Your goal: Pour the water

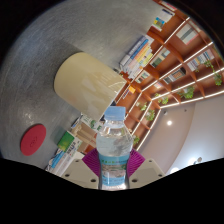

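Bookshelves (175, 60) run tilted behind the round grey table (50, 50), so I read the gripper (114, 160) as rolled for pouring. Its pink pads (92, 160) clench the water bottle (114, 148), cap end toward the table. Beige cup (88, 82) lies just beyond the cap; red disc (34, 139) sits apart from the cup.

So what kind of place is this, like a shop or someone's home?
Probably a shop or showroom: lit wooden shelves lined with boxed goods. The tool grips a water bottle above a grey round table.
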The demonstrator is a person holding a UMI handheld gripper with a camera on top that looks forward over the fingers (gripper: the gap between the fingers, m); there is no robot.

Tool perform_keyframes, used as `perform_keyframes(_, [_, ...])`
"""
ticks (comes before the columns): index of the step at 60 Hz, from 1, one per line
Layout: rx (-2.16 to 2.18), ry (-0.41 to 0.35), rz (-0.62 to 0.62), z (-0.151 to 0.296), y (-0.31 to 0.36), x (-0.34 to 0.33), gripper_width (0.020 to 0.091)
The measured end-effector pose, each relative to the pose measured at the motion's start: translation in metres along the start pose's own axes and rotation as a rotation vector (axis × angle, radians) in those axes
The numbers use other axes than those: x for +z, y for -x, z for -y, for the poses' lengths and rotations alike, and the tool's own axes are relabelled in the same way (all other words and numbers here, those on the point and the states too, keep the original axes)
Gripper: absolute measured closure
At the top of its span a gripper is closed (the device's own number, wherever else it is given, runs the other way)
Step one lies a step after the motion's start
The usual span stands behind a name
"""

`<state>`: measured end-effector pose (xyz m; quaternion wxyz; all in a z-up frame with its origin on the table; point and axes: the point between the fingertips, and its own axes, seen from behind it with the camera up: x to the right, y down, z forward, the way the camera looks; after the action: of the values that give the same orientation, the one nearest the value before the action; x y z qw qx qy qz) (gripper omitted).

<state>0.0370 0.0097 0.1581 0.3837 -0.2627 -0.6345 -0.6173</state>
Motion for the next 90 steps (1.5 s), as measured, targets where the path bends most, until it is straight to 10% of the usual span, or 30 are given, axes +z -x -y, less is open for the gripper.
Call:
perform_keyframes(32, [1.438, 0.069, 0.154, -0.041, 0.031, -0.021, 0.0805])
perform_keyframes(44, [2.102, -0.015, 0.359, -0.020, 0.062, -0.035, 0.0808])
perform_keyframes(75, [2.178, 0.044, 0.381, 0.005, 0.106, -0.035, 0.0804])
perform_keyframes(90, [2.185, 0.085, 0.412, 0.009, 0.112, -0.044, 0.0541])
